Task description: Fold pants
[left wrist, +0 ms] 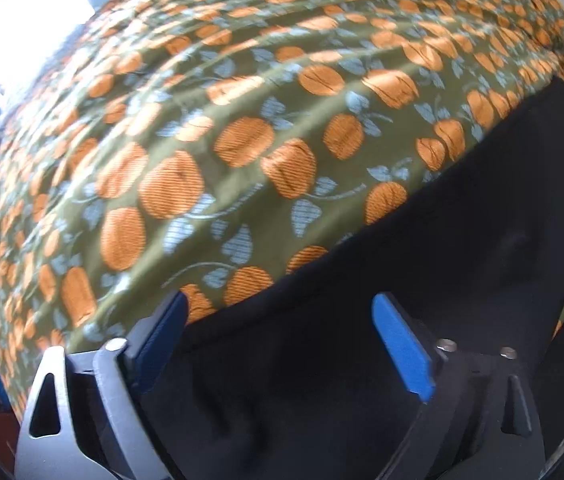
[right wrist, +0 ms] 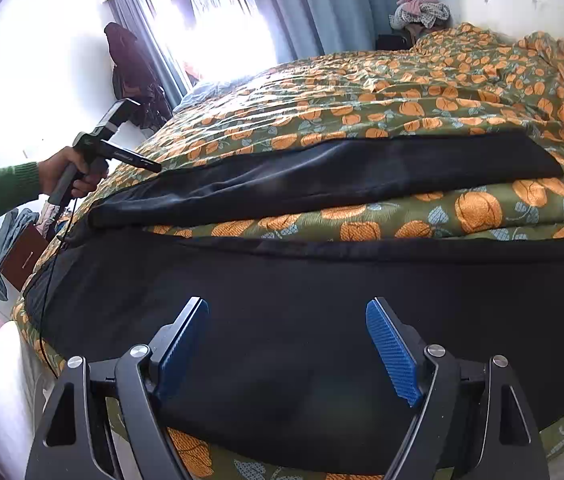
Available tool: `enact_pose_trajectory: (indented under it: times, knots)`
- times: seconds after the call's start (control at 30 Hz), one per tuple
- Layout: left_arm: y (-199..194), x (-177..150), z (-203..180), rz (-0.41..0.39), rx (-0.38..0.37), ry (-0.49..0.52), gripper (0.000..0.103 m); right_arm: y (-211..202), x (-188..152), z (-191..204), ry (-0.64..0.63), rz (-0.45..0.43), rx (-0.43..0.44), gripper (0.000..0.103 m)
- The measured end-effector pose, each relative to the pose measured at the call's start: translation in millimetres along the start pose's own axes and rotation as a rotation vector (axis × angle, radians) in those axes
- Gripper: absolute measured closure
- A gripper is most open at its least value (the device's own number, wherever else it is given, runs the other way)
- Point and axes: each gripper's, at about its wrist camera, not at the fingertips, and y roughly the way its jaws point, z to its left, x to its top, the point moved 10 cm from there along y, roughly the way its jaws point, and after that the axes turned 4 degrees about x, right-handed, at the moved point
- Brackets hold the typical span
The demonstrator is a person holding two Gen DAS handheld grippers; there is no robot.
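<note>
Black pants lie spread on a bed, one leg [right wrist: 322, 176] farther off and the other [right wrist: 302, 300] close by, with a strip of bedspread [right wrist: 362, 216] showing between them. My right gripper [right wrist: 288, 340] hovers open over the near leg, its blue pads [right wrist: 392, 352] holding nothing. In the left wrist view my left gripper [left wrist: 282, 320] is open just above the black cloth [left wrist: 442, 240], close to its edge against the bedspread [left wrist: 242, 120]. In the right wrist view a hand [right wrist: 70, 176] in a green sleeve holds the left gripper [right wrist: 150, 165] at the pants' left end.
The green bedspread with orange pumpkins [right wrist: 422, 92] is rumpled at the far right. A bright window with blue curtains [right wrist: 322, 8] stands behind. A heap of clothes [right wrist: 422, 10] sits beyond the bed. Dark garments [right wrist: 130, 68] hang by the wall. The bed's edge drops off at the left.
</note>
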Motion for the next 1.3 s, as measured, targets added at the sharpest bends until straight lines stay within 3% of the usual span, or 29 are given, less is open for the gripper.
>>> enact_pose_trajectory:
  times: [0.13,0.2,0.23,0.3,0.4,0.5,0.53,0.57,0.63,0.67,0.73,0.8,0.83,0.9,0.93,0.97,1.07,1.17,1.3]
  knots:
    - [14,-8,-8,0.071,-0.065,0.041,0.066,6,-1,-2,0.015,0.008,0.008,0.022]
    - [17,-10,-6,0.089,-0.074,0.045,0.081,10,-3,-2,0.024,0.019,0.014,0.022]
    - [16,-9,-4,0.084,-0.062,0.048,0.094,11,-4,-2,0.026,0.023,0.018,0.022]
    - [13,-8,2,0.059,-0.034,0.032,0.101,12,-5,-1,0.026,0.028,0.023,0.022]
    - [9,-11,8,0.030,0.024,0.020,0.102,13,-7,-1,0.025,0.029,0.023,0.022]
    - [4,-14,2,0.017,0.054,0.045,0.097,14,-7,-3,0.037,0.030,0.023,0.021]
    - [3,-13,1,0.015,0.041,0.045,0.083,14,-8,-3,0.040,0.031,0.023,0.021]
    - [2,-12,0,0.015,0.037,0.047,0.051,14,-8,-3,0.042,0.031,0.024,0.021]
    - [0,-4,-6,-0.004,0.042,0.080,0.019,14,-8,-3,0.039,0.031,0.023,0.021]
    - [-2,1,-9,-0.016,0.056,0.105,0.019,15,-8,-2,0.037,0.033,0.023,0.021]
    - [1,9,-14,-0.015,0.058,0.141,0.019,17,-8,-1,0.036,0.037,0.025,0.021]
    - [11,12,-21,0.028,0.013,0.153,0.033,18,-9,-1,0.036,0.038,0.027,0.021]
    - [17,10,-23,0.056,-0.013,0.155,0.048,19,-9,-1,0.035,0.039,0.029,0.020]
    - [20,9,-26,0.072,-0.064,0.144,0.062,20,-9,0,0.031,0.041,0.029,0.020]
    - [19,9,-25,0.077,-0.081,0.134,0.083,20,-10,1,0.031,0.042,0.029,0.019]
    - [18,8,-23,0.082,-0.085,0.123,0.090,21,-10,1,0.031,0.043,0.030,0.019]
    - [6,8,-10,0.036,-0.043,0.117,0.095,21,-10,0,0.035,0.041,0.033,0.019]
    - [-5,13,-13,-0.008,0.069,0.112,0.095,21,-10,-1,0.043,0.039,0.036,0.018]
    - [-3,29,13,-0.027,0.258,-0.048,0.095,21,-10,-1,0.044,0.036,0.034,0.018]
